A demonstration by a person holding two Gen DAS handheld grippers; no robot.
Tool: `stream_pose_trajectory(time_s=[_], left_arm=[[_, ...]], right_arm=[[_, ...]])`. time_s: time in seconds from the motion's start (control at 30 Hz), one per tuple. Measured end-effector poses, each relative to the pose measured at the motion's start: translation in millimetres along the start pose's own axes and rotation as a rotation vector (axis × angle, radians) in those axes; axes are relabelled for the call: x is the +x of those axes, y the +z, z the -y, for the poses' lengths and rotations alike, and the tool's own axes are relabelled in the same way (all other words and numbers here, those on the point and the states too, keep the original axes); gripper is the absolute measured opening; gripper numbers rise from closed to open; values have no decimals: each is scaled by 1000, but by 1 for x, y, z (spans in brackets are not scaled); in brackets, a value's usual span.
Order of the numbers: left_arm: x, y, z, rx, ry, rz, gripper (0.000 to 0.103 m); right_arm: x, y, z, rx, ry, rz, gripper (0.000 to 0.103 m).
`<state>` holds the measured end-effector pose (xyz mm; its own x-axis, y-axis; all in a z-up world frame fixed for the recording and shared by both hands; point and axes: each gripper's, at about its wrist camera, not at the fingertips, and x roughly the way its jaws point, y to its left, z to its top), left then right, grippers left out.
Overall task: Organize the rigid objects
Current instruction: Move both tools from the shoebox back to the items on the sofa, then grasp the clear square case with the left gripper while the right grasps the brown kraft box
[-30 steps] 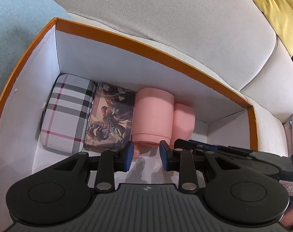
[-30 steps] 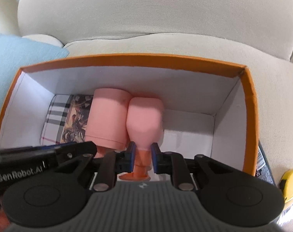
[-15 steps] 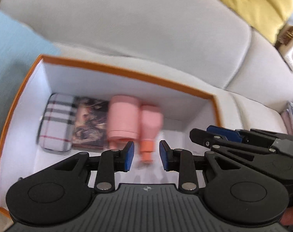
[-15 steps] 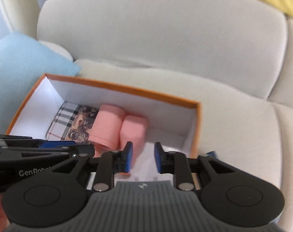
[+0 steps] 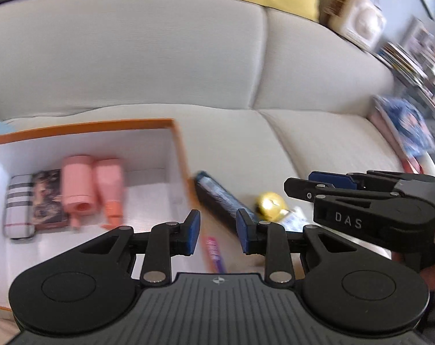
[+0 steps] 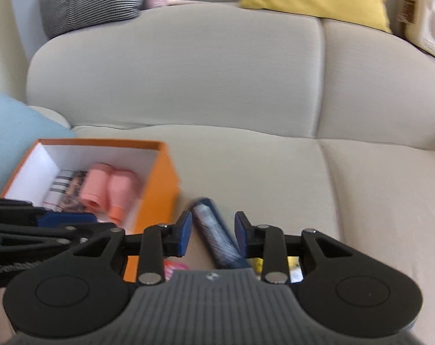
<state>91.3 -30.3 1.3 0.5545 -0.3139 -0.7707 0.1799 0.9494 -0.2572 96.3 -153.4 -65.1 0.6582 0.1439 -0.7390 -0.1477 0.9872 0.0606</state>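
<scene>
Just ahead of the open, empty right gripper (image 6: 213, 237), dark blue box (image 6: 217, 237) beside orange box (image 6: 157, 189).

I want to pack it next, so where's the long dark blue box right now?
The blue box lies on the sofa seat just right of the orange box, in both views, with a gold ball on its right.

The box's right end (image 5: 148, 189) lies free; its orange wall (image 6: 159, 195) separates it from the sofa seat (image 6: 275, 172).
</scene>
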Motion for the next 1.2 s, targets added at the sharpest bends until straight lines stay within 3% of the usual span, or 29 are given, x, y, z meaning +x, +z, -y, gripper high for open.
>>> stream_pose_trajectory(time_s=[0.13, 0.37, 0.57, 0.67, 0.77, 0.87, 1.0, 1.2], left_arm=[[8, -8, 23, 47, -63, -31, 32], [30, -25, 57, 134, -76, -132, 32], [52, -42, 74, 254, -55, -223, 33], [61, -51, 78, 352, -25, -272, 42], [65, -56, 83, 478, -28, -300, 52], [71, -58, 89, 587, -35, -319, 60], [83, -69, 98, 747, -19, -353, 63], [100, -91, 104, 966, 56, -364, 63]], right_arm=[[-11, -23, 36, 41, -45, -19, 34], [-14, -62, 73, 88, -57, -89, 40], [-8, -77, 83, 118, -8, -118, 39], [-3, -80, 85, 93, 48, -152, 39], [4, -83, 74, -24, 133, -198, 39], [9, -87, 58, -238, 174, -219, 40], [17, -90, 50, -453, 234, -249, 56], [26, -94, 37, -765, 288, -262, 62]])
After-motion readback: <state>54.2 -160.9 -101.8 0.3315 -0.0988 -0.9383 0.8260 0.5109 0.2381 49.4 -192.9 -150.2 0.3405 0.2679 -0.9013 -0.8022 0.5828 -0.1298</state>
